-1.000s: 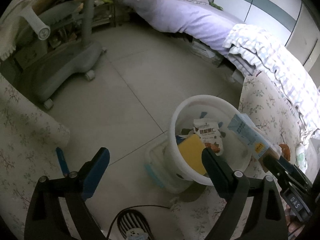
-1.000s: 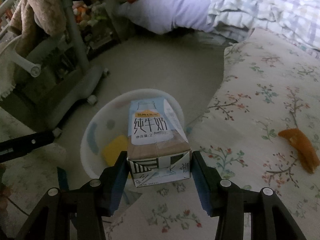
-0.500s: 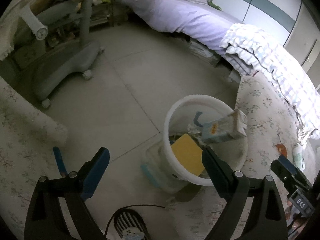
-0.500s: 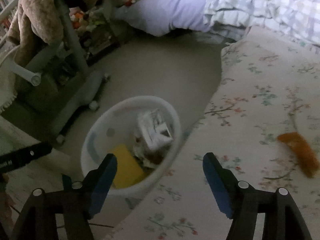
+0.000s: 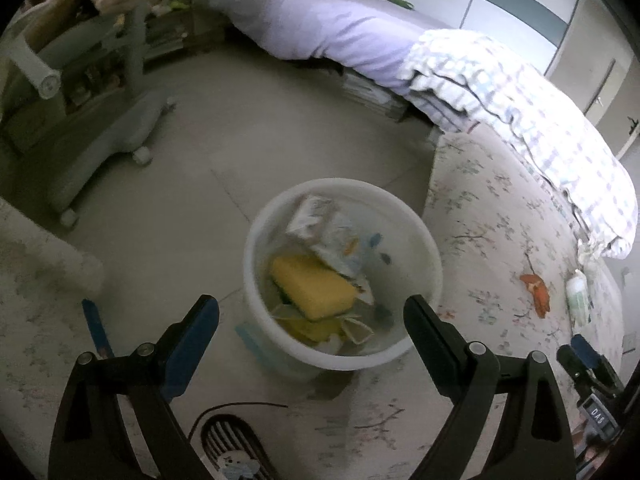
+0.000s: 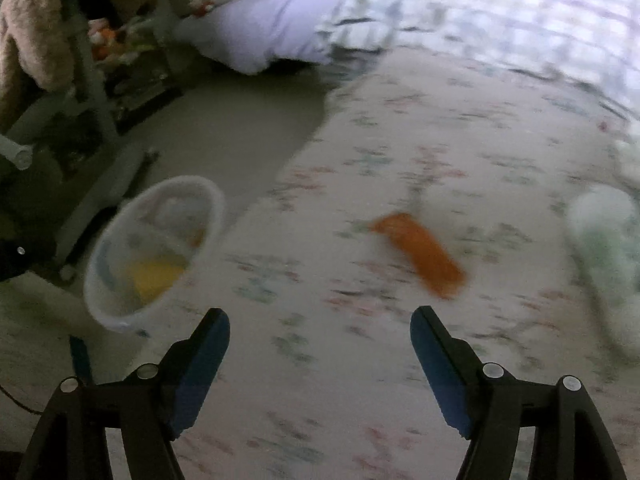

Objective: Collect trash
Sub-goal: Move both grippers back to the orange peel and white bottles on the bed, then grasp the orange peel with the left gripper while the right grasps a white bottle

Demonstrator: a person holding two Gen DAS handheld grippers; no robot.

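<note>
A white round bin (image 5: 434,264) stands on the floor beside the flowery-covered surface (image 5: 492,208). In it lie a milk carton (image 5: 340,240), a yellow sponge (image 5: 312,288) and other scraps. My left gripper (image 5: 312,312) hovers over the bin's near side, open and empty. Over the flowery cover my right gripper (image 6: 320,320) is opening its jaws, with nothing between them. An orange scrap (image 6: 420,258) lies just ahead of it, and a white and green bottle (image 6: 604,248) lies further right. The bin (image 6: 216,208) sits to its left, blurred.
A grey wheeled chair base (image 5: 120,132) stands on the floor to the left. Behind are a bed with a purple sheet (image 5: 340,28) and a checked blanket (image 5: 520,92). A small fan (image 5: 228,448) with a cable lies under my left gripper.
My right gripper opened and let go of the milk carton, which dropped into the bin. It then swung right over the flowery cover towards the orange scrap. My left gripper shifted closer over the bin.
</note>
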